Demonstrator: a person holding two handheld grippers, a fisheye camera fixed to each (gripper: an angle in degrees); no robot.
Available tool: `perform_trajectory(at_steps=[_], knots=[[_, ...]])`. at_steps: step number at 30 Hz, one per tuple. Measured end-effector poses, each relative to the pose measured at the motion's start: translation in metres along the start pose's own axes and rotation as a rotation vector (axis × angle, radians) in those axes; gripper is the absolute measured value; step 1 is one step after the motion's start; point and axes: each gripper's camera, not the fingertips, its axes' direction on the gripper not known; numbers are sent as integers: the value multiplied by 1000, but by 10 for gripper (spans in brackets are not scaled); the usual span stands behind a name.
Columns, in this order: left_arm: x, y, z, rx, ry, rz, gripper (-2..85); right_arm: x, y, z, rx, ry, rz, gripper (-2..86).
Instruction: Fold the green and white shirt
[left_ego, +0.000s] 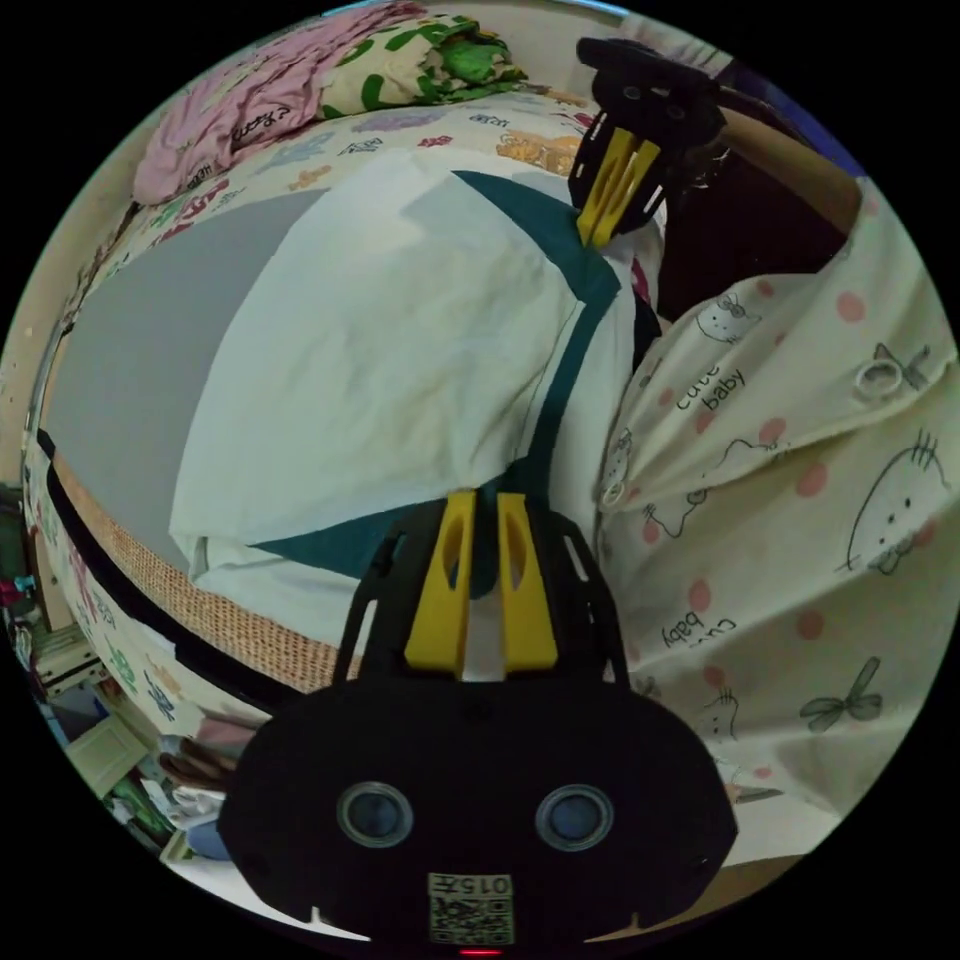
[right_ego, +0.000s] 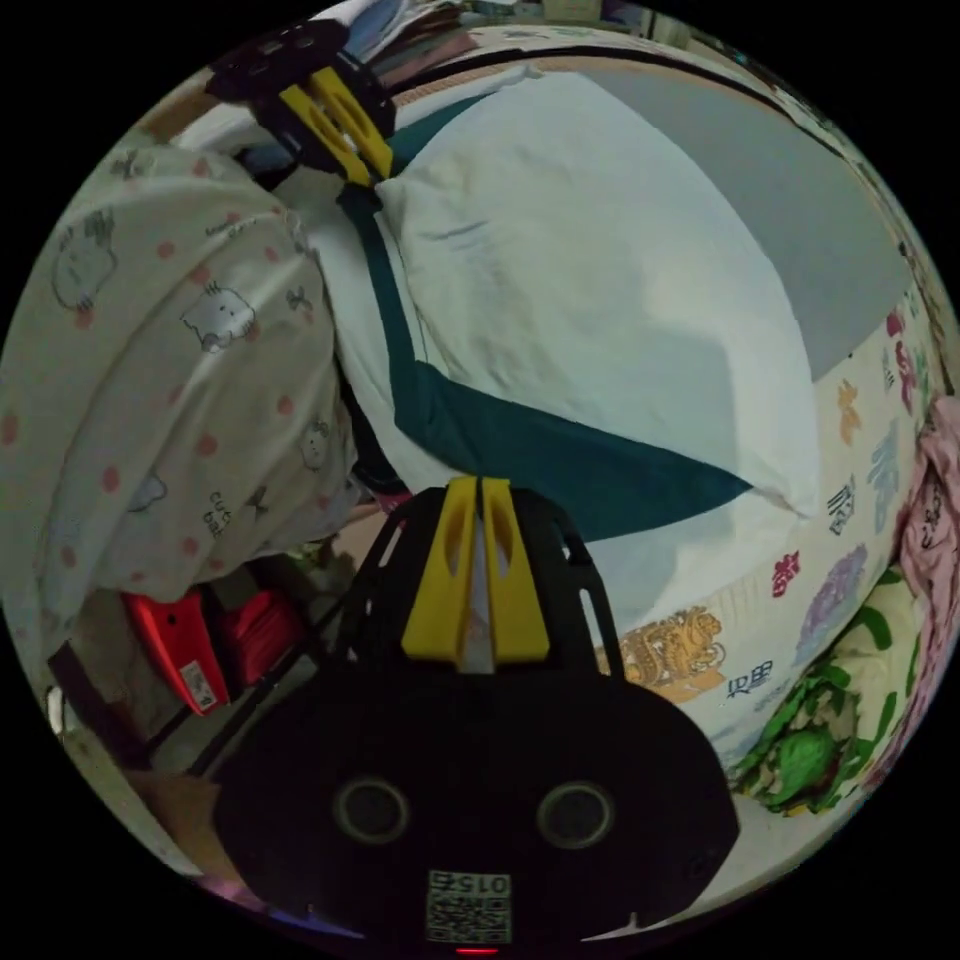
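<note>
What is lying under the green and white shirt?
The green and white shirt lies on a grey sheet, which lies on a printed bedcover. What is directly beneath the shirt's middle is covered.

Left claw clamping green and white shirt, right claw pinching far edge

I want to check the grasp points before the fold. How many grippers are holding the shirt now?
2. The left gripper holds the green and white shirt at one end of its near edge. The right gripper holds the same edge at its other end, on the green band.
</note>
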Motion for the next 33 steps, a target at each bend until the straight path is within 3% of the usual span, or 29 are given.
perform_trajectory(at_steps=[3,10,11,13,15,16,18,22,24,28,33], knots=[[-8,30,-52,118,7,-30,5,28,9,-43,57,-142,54,-2],[-132,108,-191,443,-89,-241,1,125,6,-219,442,86,171,-1],[-163,117,-213,515,-161,-341,4,153,-2,-254,558,199,344,0],[-202,134,-244,653,-330,-559,10,187,-6,-301,764,230,597,10],[-222,179,-282,853,-476,-910,45,188,-10,-335,899,105,539,60],[-220,193,-289,921,-433,-958,60,174,-10,-349,977,68,444,72],[-190,225,-300,1075,-226,-831,64,152,-9,-353,988,110,361,79],[-115,259,-253,845,-188,-750,72,133,18,-289,831,240,537,80],[-74,292,-187,633,-132,-816,82,141,41,-243,731,158,664,81],[-17,335,-93,385,74,-973,93,154,114,-151,512,-85,1040,104],[52,316,-34,83,-89,-948,127,154,182,-139,560,-153,1314,127]])
